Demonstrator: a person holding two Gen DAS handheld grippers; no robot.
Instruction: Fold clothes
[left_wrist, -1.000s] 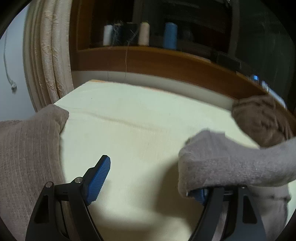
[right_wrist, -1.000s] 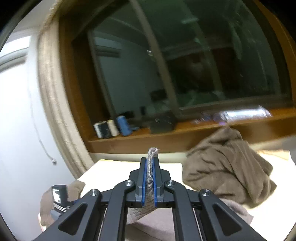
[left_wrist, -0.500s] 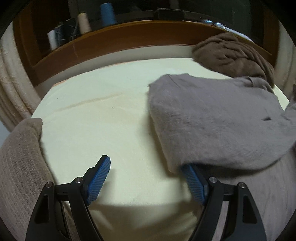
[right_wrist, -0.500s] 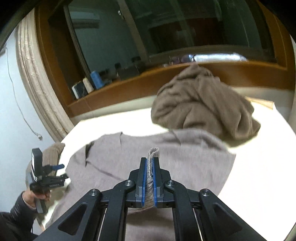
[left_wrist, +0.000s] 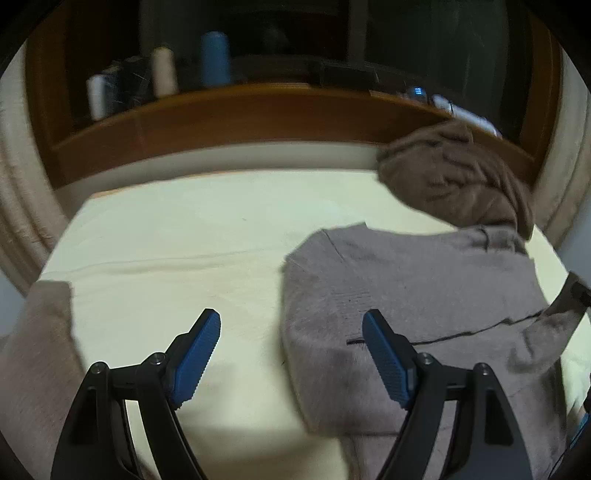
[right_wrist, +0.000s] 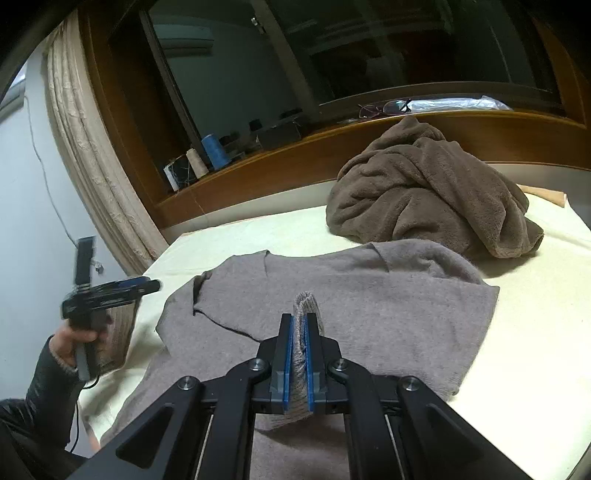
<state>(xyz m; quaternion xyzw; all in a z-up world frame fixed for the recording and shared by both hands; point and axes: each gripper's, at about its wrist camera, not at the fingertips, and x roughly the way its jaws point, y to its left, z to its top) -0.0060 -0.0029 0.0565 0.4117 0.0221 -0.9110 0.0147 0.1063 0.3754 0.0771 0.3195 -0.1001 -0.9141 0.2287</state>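
While our right gripper (right_wrist: 298, 354) pinches a fold of the grey sweater (right_wrist: 354, 295) spread mid-bed to lay it flat, our left gripper (left_wrist: 291, 347) hovers wide and empty over its nine-o'clock edge, ready to smooth.

Two claw-mounted fisheye cameras look steeply down, close over a cream-sheeted bed (left_wrist: 177, 236), both facing the dark window and sharing the flat grey knitted sweater (right_wrist: 369, 295).
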